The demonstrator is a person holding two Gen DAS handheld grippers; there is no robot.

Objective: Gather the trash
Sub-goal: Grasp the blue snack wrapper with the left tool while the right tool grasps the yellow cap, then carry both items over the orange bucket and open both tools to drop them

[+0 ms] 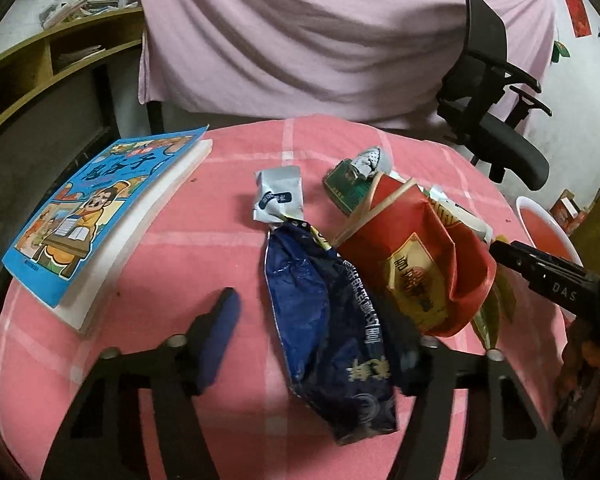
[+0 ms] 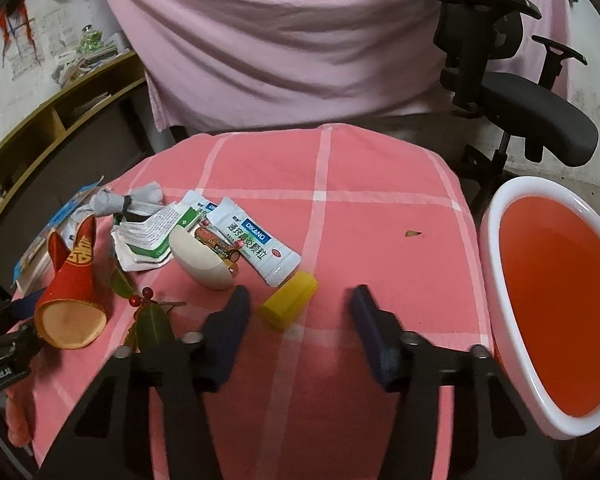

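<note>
My left gripper [image 1: 312,336] is open over the pink checked tablecloth [image 1: 172,248], with a crumpled dark blue snack bag [image 1: 324,320] between its fingers. A red paper cup [image 1: 416,256] lies beside it, with a grey wrapper [image 1: 278,196] and a green packet [image 1: 346,190] behind. My right gripper [image 2: 300,328] is open and empty, just behind a yellow cap [image 2: 288,298]. A white DIKANG sachet [image 2: 254,240], batteries [image 2: 218,246], a white shell-like piece [image 2: 198,258], folded leaflets [image 2: 144,240] and the red paper cup [image 2: 74,292] lie to its left.
A white basin with a red inside [image 2: 548,292] stands at the table's right edge. A blue picture book [image 1: 100,208] lies at the left. Leaves with red berries [image 2: 148,312] lie near the cup. A black office chair [image 2: 520,80] and a pink sheet [image 2: 280,40] stand behind.
</note>
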